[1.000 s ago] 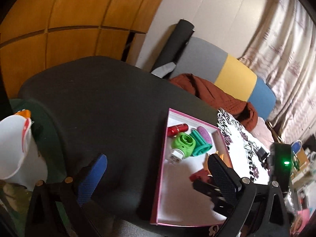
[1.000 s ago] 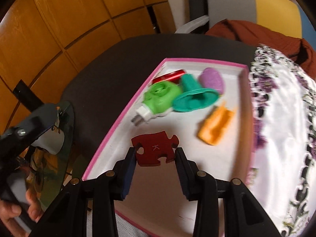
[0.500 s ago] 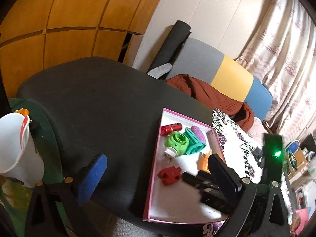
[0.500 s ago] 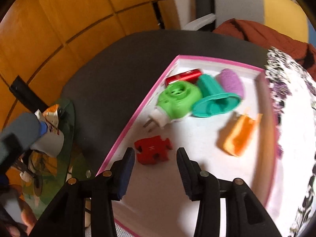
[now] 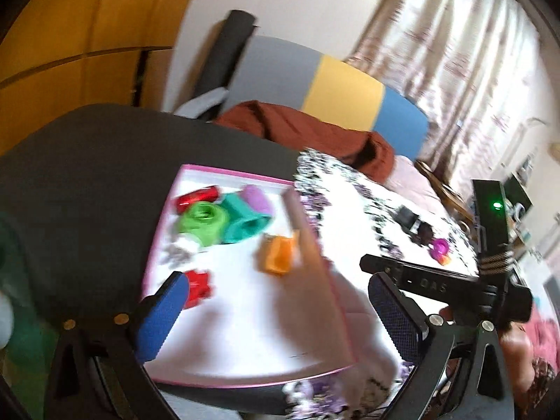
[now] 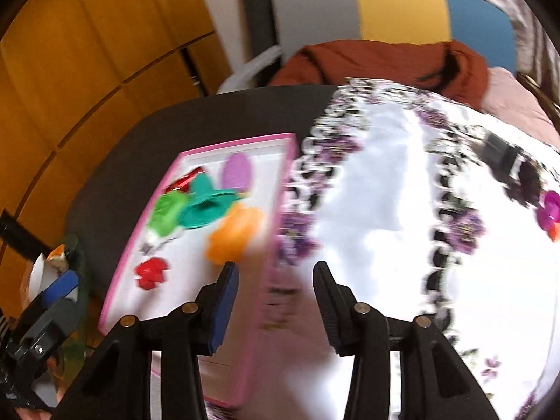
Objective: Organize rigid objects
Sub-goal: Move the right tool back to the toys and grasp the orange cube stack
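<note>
The right gripper point(image 6: 274, 301) has just let go of the red puzzle piece point(image 6: 151, 273): a second ago its fingers bracketed that flat, knobbed piece, and now they stand released with nothing between them, swung off to the right so that they straddle the pink tray point(image 6: 138, 241)'s near right wall, the jaws having opened a little further on the way. That reads as one item delivered and the hand heading for the next. The left gripper point(image 5: 276, 309) also hangs spread and empty over the tray's near end, blue textured pads facing in, and both views are smeared by motion. The puzzle piece lies alone on the smooth white tray floor near the left wall; beyond it sit an orange moulded shape point(image 6: 232, 232), a green rounded plug-like thing point(image 6: 167, 211), a teal flanged plastic piece point(image 6: 206, 203), a matte purple oval point(image 6: 237, 171) and a shiny red cylinder point(image 6: 182, 183), clustered at the far end. To the right, on the glossy floral cloth point(image 6: 385, 192), a magenta-and-orange toy point(image 6: 549, 211) and a dark boxy object point(image 6: 504, 155) lie unsorted, likely the next targets. Farther back are the dark desk point(image 6: 217, 119) and a rust-brown garment point(image 6: 385, 63).
</note>
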`<state>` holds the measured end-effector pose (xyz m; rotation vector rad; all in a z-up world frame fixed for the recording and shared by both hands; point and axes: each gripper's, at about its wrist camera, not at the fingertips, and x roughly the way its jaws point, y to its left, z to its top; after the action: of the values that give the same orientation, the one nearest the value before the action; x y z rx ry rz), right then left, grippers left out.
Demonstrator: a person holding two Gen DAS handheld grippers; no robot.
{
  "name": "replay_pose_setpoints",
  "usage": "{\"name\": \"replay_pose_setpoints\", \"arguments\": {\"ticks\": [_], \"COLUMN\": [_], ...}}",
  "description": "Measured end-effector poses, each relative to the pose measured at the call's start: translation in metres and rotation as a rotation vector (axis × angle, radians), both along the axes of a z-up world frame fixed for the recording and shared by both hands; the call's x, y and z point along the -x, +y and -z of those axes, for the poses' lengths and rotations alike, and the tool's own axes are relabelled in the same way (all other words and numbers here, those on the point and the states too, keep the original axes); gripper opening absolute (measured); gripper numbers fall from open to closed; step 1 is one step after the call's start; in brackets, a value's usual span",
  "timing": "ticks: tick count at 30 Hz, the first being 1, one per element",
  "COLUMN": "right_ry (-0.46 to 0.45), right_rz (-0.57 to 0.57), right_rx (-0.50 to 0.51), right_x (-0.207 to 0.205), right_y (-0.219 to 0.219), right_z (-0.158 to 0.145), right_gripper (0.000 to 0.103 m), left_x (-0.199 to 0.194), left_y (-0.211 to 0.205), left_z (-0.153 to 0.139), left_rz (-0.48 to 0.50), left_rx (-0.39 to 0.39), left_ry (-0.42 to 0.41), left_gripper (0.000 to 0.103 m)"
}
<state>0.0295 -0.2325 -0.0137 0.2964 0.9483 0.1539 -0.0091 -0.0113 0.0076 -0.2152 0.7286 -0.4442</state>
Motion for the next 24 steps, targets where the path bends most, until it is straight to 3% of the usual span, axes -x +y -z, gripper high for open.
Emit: {"name": "replay_pose_setpoints", "arguments": {"ticks": [13, 20, 24], "right_ry": [0.035, 0.098, 0.162], "right_rz": [0.202, 0.401, 0.519], "right_rx": [0.033, 0.057, -0.017], "right_x": [0.029, 0.039, 0.046], "right_y": [-0.103, -0.167, -0.21], "right_z": [0.008, 0.019, 0.037], "right_gripper": [0.044, 0.044, 0.044], "left_x": [0.001, -0.001, -0.001], "left_y": [-0.102, -0.157, -0.179], "left_z": [-0.006, -0.001, 0.004], "left_rz": [0.21, 0.313, 0.354], "left_rx": [-0.053, -0.084, -0.101], "left_ry": [-0.003, 0.013, 0.024], "left_gripper": [0.103, 0.103, 0.103]}}
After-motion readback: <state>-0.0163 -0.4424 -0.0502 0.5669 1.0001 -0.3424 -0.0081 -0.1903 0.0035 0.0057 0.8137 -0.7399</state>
